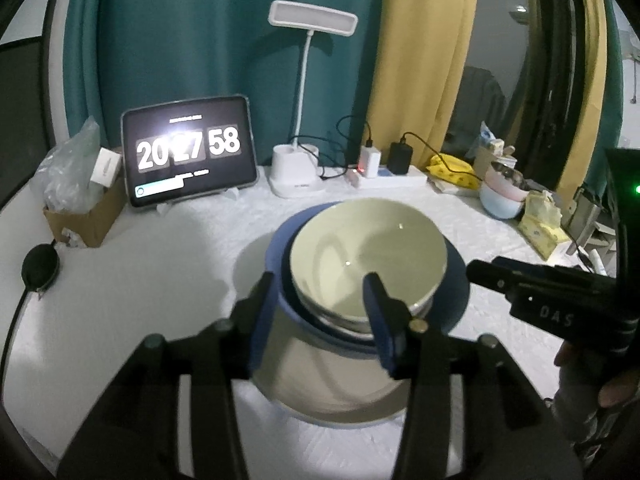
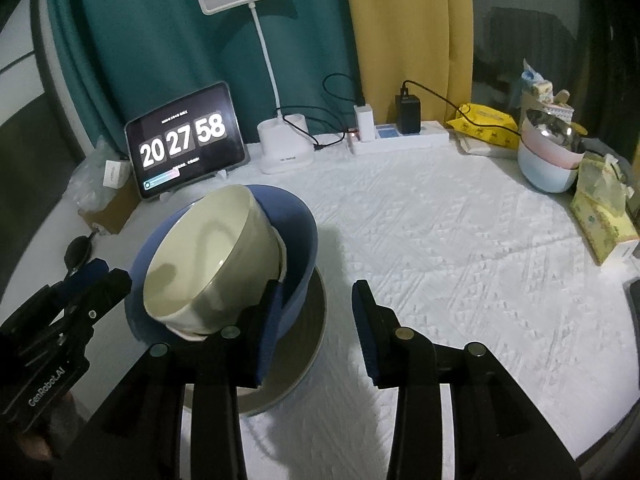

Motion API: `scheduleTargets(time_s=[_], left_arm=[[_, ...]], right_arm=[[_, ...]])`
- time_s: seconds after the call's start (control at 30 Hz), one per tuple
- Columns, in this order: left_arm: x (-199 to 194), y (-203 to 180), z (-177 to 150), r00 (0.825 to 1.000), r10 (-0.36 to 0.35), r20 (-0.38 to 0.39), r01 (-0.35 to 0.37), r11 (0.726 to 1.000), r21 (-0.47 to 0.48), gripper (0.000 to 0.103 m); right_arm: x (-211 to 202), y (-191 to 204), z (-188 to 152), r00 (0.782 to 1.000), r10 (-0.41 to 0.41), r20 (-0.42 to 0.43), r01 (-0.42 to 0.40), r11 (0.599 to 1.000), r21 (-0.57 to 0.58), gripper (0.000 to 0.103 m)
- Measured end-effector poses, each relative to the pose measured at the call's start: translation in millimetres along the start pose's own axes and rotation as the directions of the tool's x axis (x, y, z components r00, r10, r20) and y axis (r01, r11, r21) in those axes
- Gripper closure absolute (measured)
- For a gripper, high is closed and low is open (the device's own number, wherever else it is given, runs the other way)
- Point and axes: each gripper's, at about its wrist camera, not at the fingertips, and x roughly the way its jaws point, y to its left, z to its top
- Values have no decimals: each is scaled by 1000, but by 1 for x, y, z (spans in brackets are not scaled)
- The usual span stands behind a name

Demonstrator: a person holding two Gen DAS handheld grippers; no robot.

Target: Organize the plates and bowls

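Tabletop bowl stack (image 1: 366,264) between left fingers (image 1: 378,312)

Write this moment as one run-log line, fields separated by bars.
stack: cream bowl in blue bowl on plate | left tool: open around stack | right tool: open beside it

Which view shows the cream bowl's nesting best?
The right wrist view: the cream bowl shows its side wall, sitting tilted inside the blue bowl on the plate. The left wrist view looks down into it, showing mainly the interior, with the left tongs covering its near rim.
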Motion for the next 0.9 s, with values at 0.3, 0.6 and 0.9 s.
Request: scheduleTargets(time_s=[0.3, 0.6, 0.9], left_arm=[[-19, -11, -6, 1000, -17, 26, 16, 1000, 23, 56], [-41, -21, -8, 998, -40, 58, 39, 999, 29, 34], [-67, -29, -5, 993, -46, 106, 42, 998, 39, 33]], right_arm=[[-23, -2, -10, 999, -19, 26, 19, 1000, 4, 65], [-48, -3, -18, 997, -30, 69, 31, 1000, -1, 65], [-75, -1, -22, 992, -35, 124, 37, 999, -9, 65]])
